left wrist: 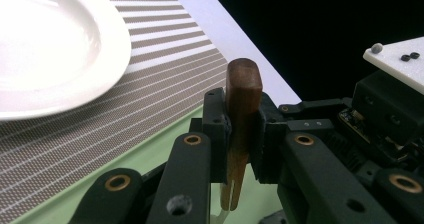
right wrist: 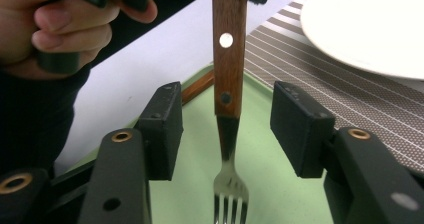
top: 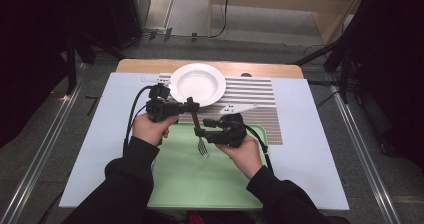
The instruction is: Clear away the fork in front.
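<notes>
One fork (top: pixel 199 132) is seen, with a brown wooden handle fastened by two rivets, one bright and one dark, and a steel neck ending in four tines. It is held upright, tines down, over the green tray (top: pixel 190 184); whether the tines touch the tray cannot be told.

The left gripper (top: pixel 192 105) is clamped on the upper end of the handle, its pads pressed against both flat sides, as is confirmed in the left gripper view (left wrist: pixel 242 129). The right gripper (top: pixel 202 131) is placed lower, with its jaws standing apart on either side of the handle and neck; clear gaps are seen between pads and fork in the right gripper view (right wrist: pixel 227 124), so nothing is gripped by it.

One white plate (top: pixel 197 84) is set beyond the tray, on one striped placemat (top: pixel 260 109) laid on the pale table (top: pixel 310 149). A wooden stick-like edge (right wrist: pixel 197 86) is noted at the tray rim behind the fork. Nothing is found between the grippers and the fork.

Counted: one fork, one plate, one tray, one placemat, two grippers.
</notes>
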